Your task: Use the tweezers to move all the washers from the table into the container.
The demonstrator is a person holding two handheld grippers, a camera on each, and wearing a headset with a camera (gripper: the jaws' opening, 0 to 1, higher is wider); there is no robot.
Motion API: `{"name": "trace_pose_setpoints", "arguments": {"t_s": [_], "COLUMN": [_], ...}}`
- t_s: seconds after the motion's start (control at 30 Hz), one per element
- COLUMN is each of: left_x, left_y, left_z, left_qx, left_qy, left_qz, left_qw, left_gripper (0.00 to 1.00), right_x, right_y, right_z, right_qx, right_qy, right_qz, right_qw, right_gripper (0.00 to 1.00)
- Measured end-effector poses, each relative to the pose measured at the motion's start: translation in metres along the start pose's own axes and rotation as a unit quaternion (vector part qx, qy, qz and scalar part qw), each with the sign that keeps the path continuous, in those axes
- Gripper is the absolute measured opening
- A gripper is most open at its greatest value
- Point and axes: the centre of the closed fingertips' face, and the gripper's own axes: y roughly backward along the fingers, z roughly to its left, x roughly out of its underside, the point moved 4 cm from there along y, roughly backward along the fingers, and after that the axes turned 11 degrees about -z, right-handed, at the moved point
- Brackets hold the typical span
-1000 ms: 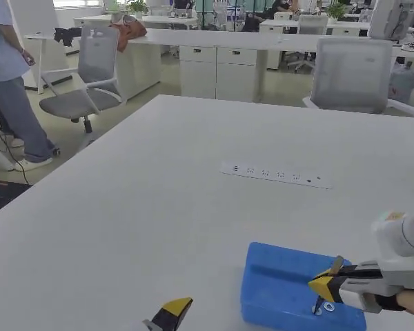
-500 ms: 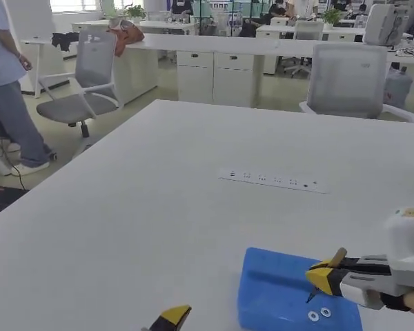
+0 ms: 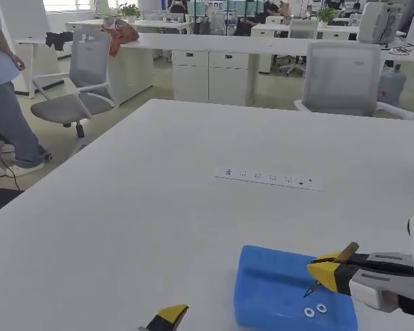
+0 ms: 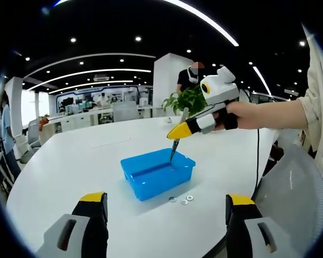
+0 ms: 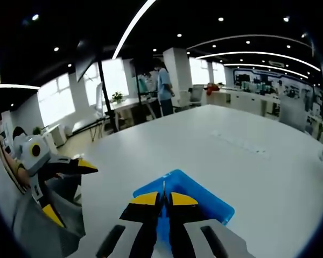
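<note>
A blue container (image 3: 276, 286) sits on the white table, with two washers (image 3: 315, 310) lying in it. My right gripper (image 3: 326, 273) is shut on thin tweezers (image 3: 309, 289), whose tip hangs just above the container floor. In the left gripper view the tweezers (image 4: 174, 150) point down into the container (image 4: 156, 173), and three washers (image 4: 182, 200) lie on the table beside its near wall. My left gripper (image 4: 165, 199) is open and holds nothing. The right gripper view looks along the shut jaws and the tweezers (image 5: 163, 189) to the container (image 5: 207, 200) below.
A flush socket strip (image 3: 268, 178) is set in the table (image 3: 138, 207) beyond the container. Office chairs (image 3: 348, 76) stand at the far edge. A person (image 3: 3, 83) stands at the far left. The left gripper's yellow tip (image 3: 170, 318) is at the bottom edge.
The tweezers' tip has risen off the container floor and two washers now lie free there. The head camera has tilted a little.
</note>
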Motion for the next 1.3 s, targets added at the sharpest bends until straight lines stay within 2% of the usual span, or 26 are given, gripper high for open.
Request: {"name": "trace_pose_setpoints", "arguments": {"t_s": [0.27,0.43,0.7,0.93,1.1,1.3], "left_x": [0.000,0.002,0.003,0.004,0.004,0.005], "left_y": [0.001,0.000,0.001,0.001,0.001,0.001], "left_z": [0.002,-0.001,-0.001,-0.001,-0.001,-0.001], "left_qx": [-0.006,0.003,0.005,0.006,0.007,0.008], "left_qy": [0.007,0.005,0.008,0.007,0.008,0.007], "left_qz": [-0.003,0.005,0.009,0.014,0.014,0.017], "left_qw": [1.0000,1.0000,0.9999,0.9999,0.9998,0.9998], "left_gripper": [0.92,0.91,0.89,0.89,0.89,0.88], "right_x": [0.016,0.038,0.067,0.080,0.081,0.082], "right_y": [0.007,0.009,0.007,0.009,0.008,0.003], "right_z": [0.011,0.014,0.024,0.024,0.024,0.027], "right_qx": [-0.011,-0.013,-0.021,-0.020,-0.022,-0.029], "right_qy": [-0.051,-0.079,-0.099,-0.088,-0.086,-0.065], "right_qz": [0.001,0.018,0.051,0.074,0.076,0.084], "right_qw": [0.9987,0.9966,0.9936,0.9931,0.9931,0.9939], "right_gripper": [0.03,0.03,0.03,0.03,0.03,0.03]}}
